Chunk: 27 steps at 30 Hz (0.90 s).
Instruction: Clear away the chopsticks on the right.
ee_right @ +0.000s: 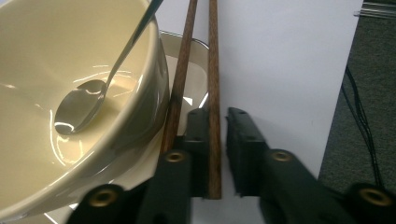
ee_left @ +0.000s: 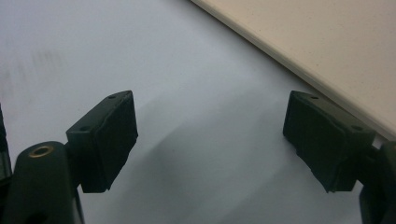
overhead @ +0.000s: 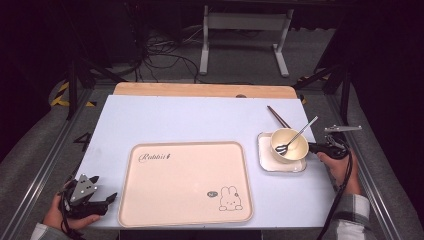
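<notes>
Right tongs [ee_right: 217,140] at the chopsticks [ee_right: 212,70] beside the bowl [overhead: 289,142].
Jaws nearly together around one stick, apparently pinching it; the other lies outside, against the bowl's square dish [overhead: 265,160]. Spoon [overhead: 300,134] in the bowl. Left tongs [ee_left: 210,135] spread wide, nothing between, over the counter [overhead: 175,120] by the tray [overhead: 185,182].
</notes>
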Motion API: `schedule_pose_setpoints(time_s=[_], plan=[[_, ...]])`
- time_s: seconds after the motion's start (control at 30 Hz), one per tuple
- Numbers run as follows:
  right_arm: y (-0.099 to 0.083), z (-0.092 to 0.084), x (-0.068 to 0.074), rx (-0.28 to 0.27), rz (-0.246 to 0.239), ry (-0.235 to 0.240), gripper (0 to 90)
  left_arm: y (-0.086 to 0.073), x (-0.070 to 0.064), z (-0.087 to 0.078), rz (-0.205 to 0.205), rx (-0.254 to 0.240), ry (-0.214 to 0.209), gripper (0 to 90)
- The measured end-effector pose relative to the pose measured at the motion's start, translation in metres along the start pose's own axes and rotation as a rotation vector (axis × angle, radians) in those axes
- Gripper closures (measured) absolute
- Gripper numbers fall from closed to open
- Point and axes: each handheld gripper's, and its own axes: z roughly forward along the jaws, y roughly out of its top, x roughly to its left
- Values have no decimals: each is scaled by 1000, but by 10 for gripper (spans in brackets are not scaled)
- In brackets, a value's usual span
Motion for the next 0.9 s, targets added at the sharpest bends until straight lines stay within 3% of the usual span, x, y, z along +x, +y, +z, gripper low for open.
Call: schedule_pose_setpoints(time_s=[0.17, 0.73, 0.9], plan=[[0, -3, 1, -17, 1, -30, 844, 0, 0, 0, 2, -1, -6, 184], [-1, -34, -1, -184, 46, -80, 845, 1, 1, -2, 7, -11, 12, 184], [1, -41, 2, -211, 44, -97, 845, 1, 2, -4, 9, -19, 16, 184]])
